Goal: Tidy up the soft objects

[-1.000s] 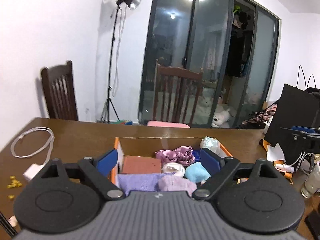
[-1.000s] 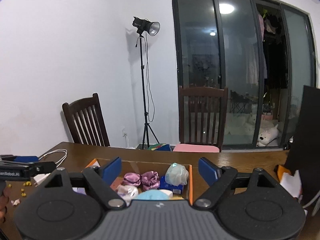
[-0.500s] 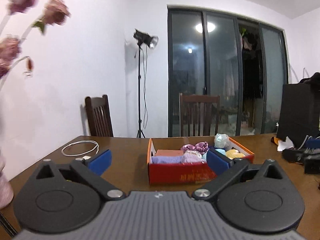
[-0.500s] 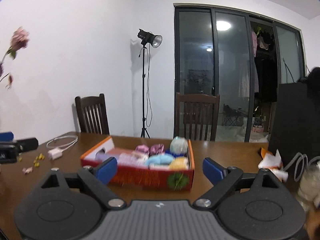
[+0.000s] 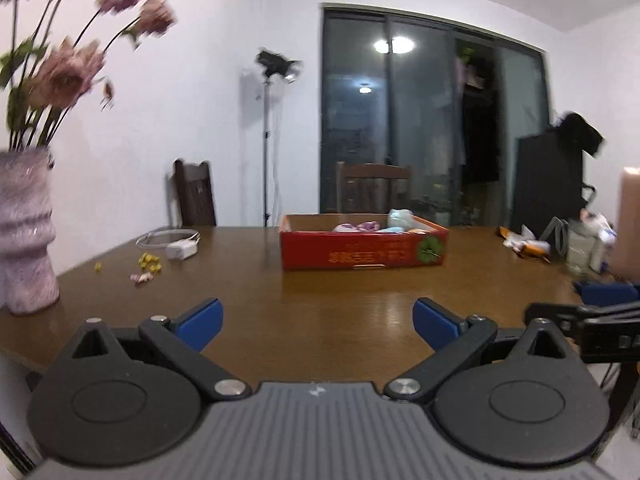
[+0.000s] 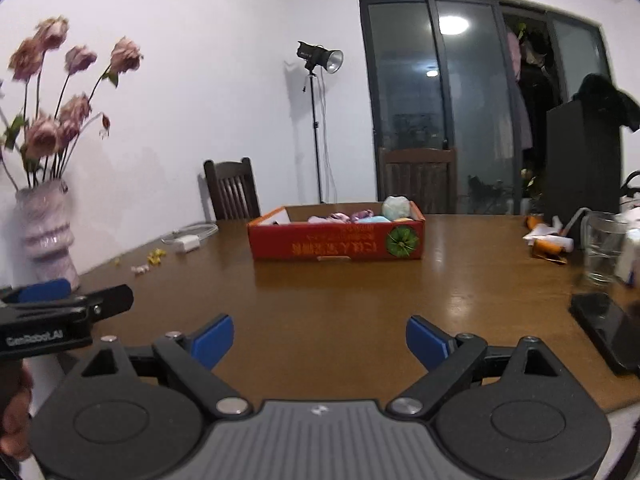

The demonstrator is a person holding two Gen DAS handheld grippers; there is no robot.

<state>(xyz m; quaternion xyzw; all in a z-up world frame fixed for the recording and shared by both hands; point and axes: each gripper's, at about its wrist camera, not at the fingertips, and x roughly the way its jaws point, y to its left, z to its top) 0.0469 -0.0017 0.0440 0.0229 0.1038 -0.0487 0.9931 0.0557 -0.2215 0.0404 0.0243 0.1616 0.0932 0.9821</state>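
A red cardboard box (image 5: pixel 362 251) (image 6: pixel 336 242) stands mid-table, holding several soft items: pink and purple cloth pieces (image 6: pixel 346 216) and a pale green bundle (image 6: pixel 396 207). My left gripper (image 5: pixel 318 322) hovers over the near table edge, far back from the box, open with nothing between its blue pads. My right gripper (image 6: pixel 320 340) is likewise over the near edge, open and empty. The left gripper's side shows at the left of the right wrist view, and the right gripper's side at the right of the left wrist view.
A pink vase of flowers (image 6: pixel 46 232) stands at the table's left edge. White charger and cable (image 5: pixel 176 242), small yellow bits (image 5: pixel 149 263). On the right: a glass (image 6: pixel 602 248), a dark phone (image 6: pixel 604 326), wrappers (image 6: pixel 548 242). Chairs stand behind the wooden table (image 6: pixel 340 296).
Both grippers pulled back from directly above the box to the near table edge and sank lower. The box now looks small and distant, and the vase has come into view.
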